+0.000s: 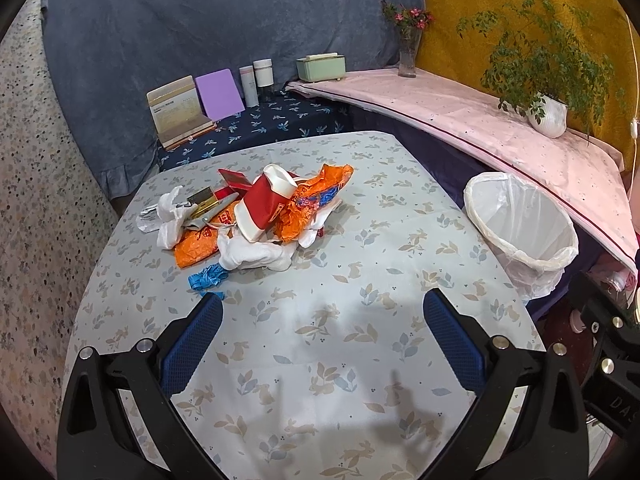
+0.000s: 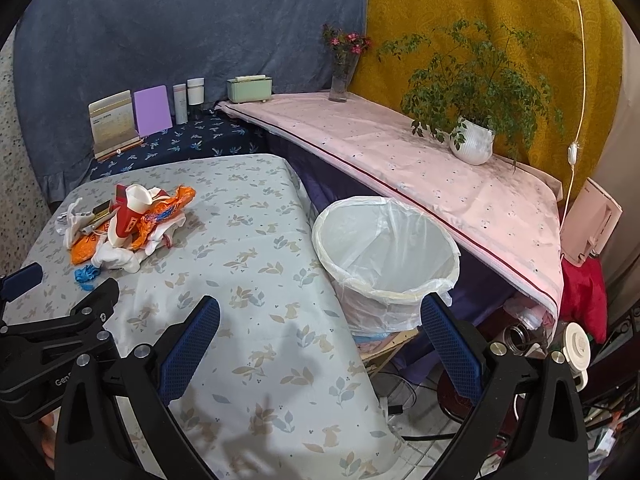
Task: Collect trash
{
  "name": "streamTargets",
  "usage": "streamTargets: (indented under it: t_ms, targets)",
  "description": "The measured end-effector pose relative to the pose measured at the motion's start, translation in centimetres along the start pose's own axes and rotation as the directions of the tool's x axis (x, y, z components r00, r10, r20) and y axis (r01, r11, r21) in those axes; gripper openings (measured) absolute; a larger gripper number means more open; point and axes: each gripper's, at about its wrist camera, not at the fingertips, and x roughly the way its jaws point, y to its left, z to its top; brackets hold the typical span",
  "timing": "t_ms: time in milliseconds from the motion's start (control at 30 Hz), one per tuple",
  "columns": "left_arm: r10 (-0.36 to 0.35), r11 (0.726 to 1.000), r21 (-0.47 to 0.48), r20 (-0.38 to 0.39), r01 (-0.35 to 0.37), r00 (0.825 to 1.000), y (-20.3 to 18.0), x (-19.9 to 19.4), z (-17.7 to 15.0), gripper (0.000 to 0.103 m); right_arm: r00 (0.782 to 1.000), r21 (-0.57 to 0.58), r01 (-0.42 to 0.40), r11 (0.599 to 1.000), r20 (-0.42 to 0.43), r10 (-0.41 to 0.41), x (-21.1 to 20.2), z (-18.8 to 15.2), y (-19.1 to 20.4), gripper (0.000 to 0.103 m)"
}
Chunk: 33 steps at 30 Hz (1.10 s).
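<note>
Nearest in the left wrist view, the left gripper [image 1: 322, 308] hangs above the desk [image 1: 360, 360], its blue-padded fingers spread wide with nothing between them. In the right wrist view the right gripper [image 2: 320, 314] is likewise spread and empty, one finger over the desk [image 2: 248, 320] edge and the other past it, in front of the trash bin [image 2: 384, 256].

Just beyond the left gripper's left finger lies a crumpled blue wrapper [image 1: 206, 276], at the near edge of the trash pile [image 1: 248, 216]. The pile sits on the far-left part of the rabbit-patterned desk cloth: white crumpled tissues [image 1: 256, 254], orange snack bags [image 1: 316, 196], a red-and-white paper cup [image 1: 264, 200] lying tilted on top, and a gold and red flattened carton [image 1: 208, 198] behind it. The right wrist view shows the same trash pile [image 2: 124, 228] well apart from the bin.

The trash bin [image 1: 524, 228], lined with a clear white bag, stands beside the desk's right edge, below its level, mouth open.

Farther back, a lower shelf in dark blue cloth carries a calendar stand [image 1: 178, 114], a purple card [image 1: 220, 94] and two bottles [image 1: 256, 78]. A pink-covered ledge [image 1: 460, 116] holds a green box [image 1: 320, 66], a flower vase [image 1: 408, 52] and a potted plant [image 1: 548, 108].
</note>
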Motion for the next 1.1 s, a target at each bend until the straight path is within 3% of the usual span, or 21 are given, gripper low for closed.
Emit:
streamTargets:
  t_ms: [433, 767, 1100]
  targets:
    - [0.012, 1.0, -0.014, -0.005, -0.012, 1.0, 2.9, 2.7, 1.1, 0.096, 0.999, -0.031, -0.02, 0.999, -0.042, 0.018, 3.1, 1.9, 3.1, 0.096]
    - [0.099, 0.99, -0.095, -0.041, -0.103, 0.994, 10.7, 7.9, 2.8, 0.096, 0.992, -0.055, -0.113, 0.992, -0.067, 0.109, 7.5, 4.3, 9.0, 0.096]
    - [0.172, 0.972, -0.145, -0.093, -0.185, 0.981, 17.7, 13.9, 4.9, 0.096, 0.985, -0.074, -0.154, 0.985, -0.094, 0.147, 11.9, 6.8, 14.6, 0.096]
